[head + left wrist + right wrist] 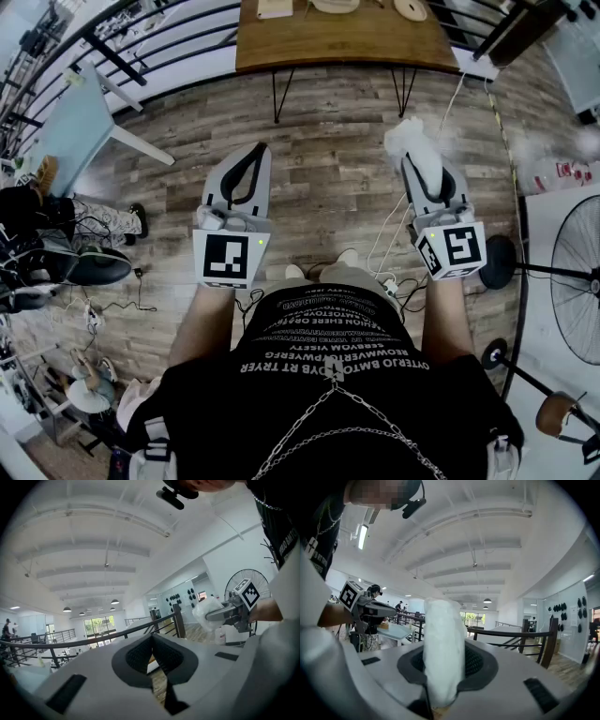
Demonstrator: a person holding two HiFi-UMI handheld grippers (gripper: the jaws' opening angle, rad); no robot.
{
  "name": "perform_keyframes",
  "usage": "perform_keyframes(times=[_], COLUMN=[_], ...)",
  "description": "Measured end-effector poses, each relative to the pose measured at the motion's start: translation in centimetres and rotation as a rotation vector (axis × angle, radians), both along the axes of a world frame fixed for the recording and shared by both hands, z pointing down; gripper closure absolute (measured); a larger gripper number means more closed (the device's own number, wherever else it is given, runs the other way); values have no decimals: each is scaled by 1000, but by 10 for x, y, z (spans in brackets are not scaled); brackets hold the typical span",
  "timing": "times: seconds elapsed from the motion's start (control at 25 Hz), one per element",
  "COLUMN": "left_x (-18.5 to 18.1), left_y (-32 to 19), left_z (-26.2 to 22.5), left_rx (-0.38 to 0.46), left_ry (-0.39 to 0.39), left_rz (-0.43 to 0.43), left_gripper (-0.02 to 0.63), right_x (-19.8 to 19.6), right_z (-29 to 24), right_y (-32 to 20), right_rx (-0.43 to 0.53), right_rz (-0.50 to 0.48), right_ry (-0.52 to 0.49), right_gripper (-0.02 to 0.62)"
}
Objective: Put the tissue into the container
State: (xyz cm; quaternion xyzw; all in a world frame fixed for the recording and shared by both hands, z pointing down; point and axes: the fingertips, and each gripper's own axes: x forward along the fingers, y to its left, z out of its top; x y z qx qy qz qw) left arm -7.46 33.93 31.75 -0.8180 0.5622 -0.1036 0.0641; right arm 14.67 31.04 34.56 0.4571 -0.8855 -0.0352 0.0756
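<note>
The floor [328, 159] is grey-brown wood plank, and the person stands on it with both arms held forward. Ahead stands a wooden table [347, 37] on thin black hairpin legs, with a black railing [159, 37] running off to its left. A light blue table [80, 127] sits at the left, and a standing fan [577, 281] on a black round base at the right. White cables [389, 234] trail over the planks near the person's feet. The gripper views show a white ceiling with hanging lamps [487, 600] and a long open hall behind the rail.

The right gripper [412, 161] is pinched on the tissue [405, 136]. Its dark pads press both sides of the white wad, which stands up out of the jaws and bulges past their tips. The tissue is held in the air above the floor, in front of the person and just short of the wooden table's right legs.

The left gripper [255, 150] has its jaws pressed together at the tips, with nothing between them. It hangs level with the right gripper, well apart from it
</note>
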Motion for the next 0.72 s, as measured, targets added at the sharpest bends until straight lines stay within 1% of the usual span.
perform_keyframes(times=[0.2,0.36,0.56,0.72], left_x=[-47,-75,-90,-89], left_y=[33,47,49,35], left_z=[1,-1,-3,-1], left_rx=[-5,5,30,26], left_ry=[-2,2,9,10], left_rz=[-33,-37,-39,-40], left_gripper=[581,581,581,581], right_x=[-33,-46,-41,-29], right_z=[5,0,-14,-12], right_y=[37,59,66,50], right_rx=[-32,-31,-12,-13], right_rz=[8,42,71,96], right_ry=[-16,-16,-33,-42], right_gripper=[477,477,477,477])
